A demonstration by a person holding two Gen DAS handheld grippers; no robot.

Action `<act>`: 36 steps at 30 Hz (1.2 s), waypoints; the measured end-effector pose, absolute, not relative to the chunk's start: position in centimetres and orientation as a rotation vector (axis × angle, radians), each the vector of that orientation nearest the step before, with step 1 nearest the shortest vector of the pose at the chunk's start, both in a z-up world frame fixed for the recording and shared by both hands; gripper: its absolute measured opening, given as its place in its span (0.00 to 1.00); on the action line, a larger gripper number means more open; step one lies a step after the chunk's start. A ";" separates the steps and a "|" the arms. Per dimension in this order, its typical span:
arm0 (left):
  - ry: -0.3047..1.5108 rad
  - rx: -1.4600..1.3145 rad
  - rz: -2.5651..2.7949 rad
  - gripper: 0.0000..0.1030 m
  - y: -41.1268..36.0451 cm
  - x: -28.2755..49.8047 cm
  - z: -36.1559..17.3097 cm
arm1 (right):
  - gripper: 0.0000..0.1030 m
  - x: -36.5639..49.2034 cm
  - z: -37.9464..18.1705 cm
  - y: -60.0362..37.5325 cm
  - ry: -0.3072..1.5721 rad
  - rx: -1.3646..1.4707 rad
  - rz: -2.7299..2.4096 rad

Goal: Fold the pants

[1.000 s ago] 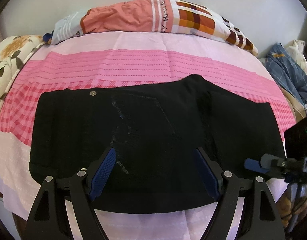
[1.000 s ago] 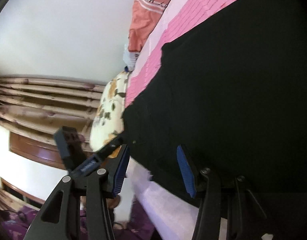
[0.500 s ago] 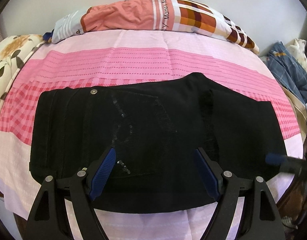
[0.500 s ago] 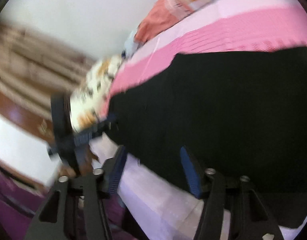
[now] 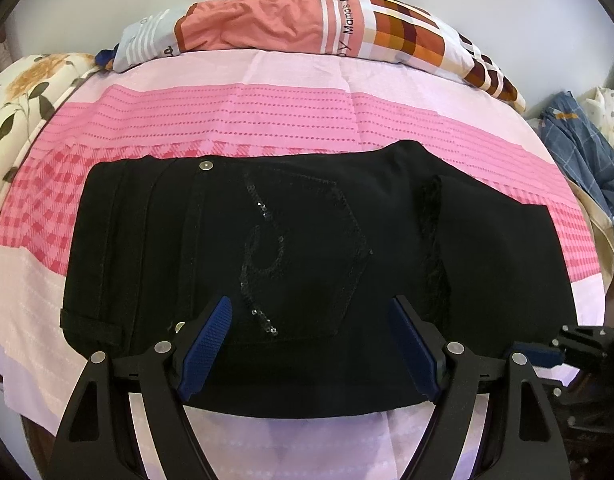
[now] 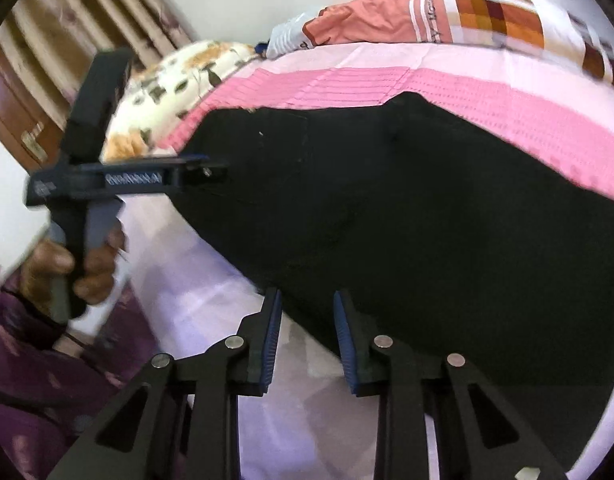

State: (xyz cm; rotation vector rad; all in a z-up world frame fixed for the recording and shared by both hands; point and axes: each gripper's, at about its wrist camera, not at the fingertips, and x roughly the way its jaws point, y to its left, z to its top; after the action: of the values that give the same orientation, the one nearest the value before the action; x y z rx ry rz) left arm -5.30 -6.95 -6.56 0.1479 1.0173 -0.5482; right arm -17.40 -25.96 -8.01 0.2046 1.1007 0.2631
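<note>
Black pants (image 5: pixel 307 248) lie folded into a compact rectangle on the pink bedsheet (image 5: pixel 291 112), waistband to the left, sequinned back pocket on top. My left gripper (image 5: pixel 311 316) is open and empty, hovering over the near edge of the pants. My right gripper (image 6: pixel 307 312) is open with a narrower gap, empty, just above the near edge of the pants (image 6: pixel 407 208). In the left wrist view the right gripper (image 5: pixel 547 350) shows at the pants' right end. In the right wrist view the left gripper (image 6: pixel 211 168), held by a hand, sits at the pants' left end.
A patchwork pillow (image 5: pixel 315 24) lies along the far edge of the bed. A floral cushion (image 5: pixel 23 92) is at the left. A pile of clothes (image 5: pixel 583 152) lies beyond the bed's right side. Curtains and a wooden door (image 6: pixel 11 96) stand left.
My right gripper has swung round from tilted to level, now facing the bed, and its fingers have narrowed. The left gripper has stayed open over the pants, shifting slightly.
</note>
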 end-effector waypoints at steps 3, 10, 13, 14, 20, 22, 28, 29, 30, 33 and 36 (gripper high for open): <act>1.033 0.136 -0.550 0.78 -6.8 -5.1 -6.9 | 0.26 -16.7 -8.2 -25.8 1.111 0.195 0.254; 1.054 0.120 -0.547 0.78 -6.5 -4.7 -7.4 | 0.26 -16.1 -8.8 -25.4 1.131 0.155 0.251; 1.058 0.117 -0.546 0.78 -6.4 -4.6 -7.5 | 0.26 -16.0 -9.0 -25.5 1.133 0.159 0.247; 1.059 0.116 -0.545 0.78 -6.3 -4.6 -7.5 | 0.25 -15.9 -9.1 -25.6 1.134 0.164 0.248; 1.069 0.111 -0.542 0.78 -6.2 -4.3 -7.7 | 0.08 -15.9 -9.2 -26.1 1.127 0.220 0.263; 1.071 0.111 -0.540 0.78 -6.2 -4.3 -7.8 | 0.08 -16.0 -9.0 -26.5 1.119 0.255 0.279; 1.083 0.098 -0.534 0.78 -6.0 -4.1 -8.0 | 0.08 -16.5 -8.4 -26.3 1.098 0.270 0.326; 1.086 0.096 -0.534 0.78 -5.9 -4.0 -8.0 | 0.08 -16.5 -8.5 -26.3 1.098 0.270 0.329; 1.088 0.096 -0.533 0.78 -5.9 -4.1 -8.0 | 0.08 -16.5 -8.5 -26.1 1.102 0.264 0.332; 1.092 0.101 -0.533 0.78 -6.0 -4.1 -8.1 | 0.08 -16.5 -8.6 -25.9 1.102 0.259 0.351; 1.089 0.105 -0.533 0.78 -6.1 -4.2 -8.1 | 0.08 -16.6 -8.6 -25.7 1.103 0.251 0.364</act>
State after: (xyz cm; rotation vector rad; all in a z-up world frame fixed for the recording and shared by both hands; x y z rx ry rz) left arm -4.16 -6.06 -8.08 0.1048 1.0889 -0.5332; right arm -16.59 -25.67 -8.65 0.2506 1.1030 0.3645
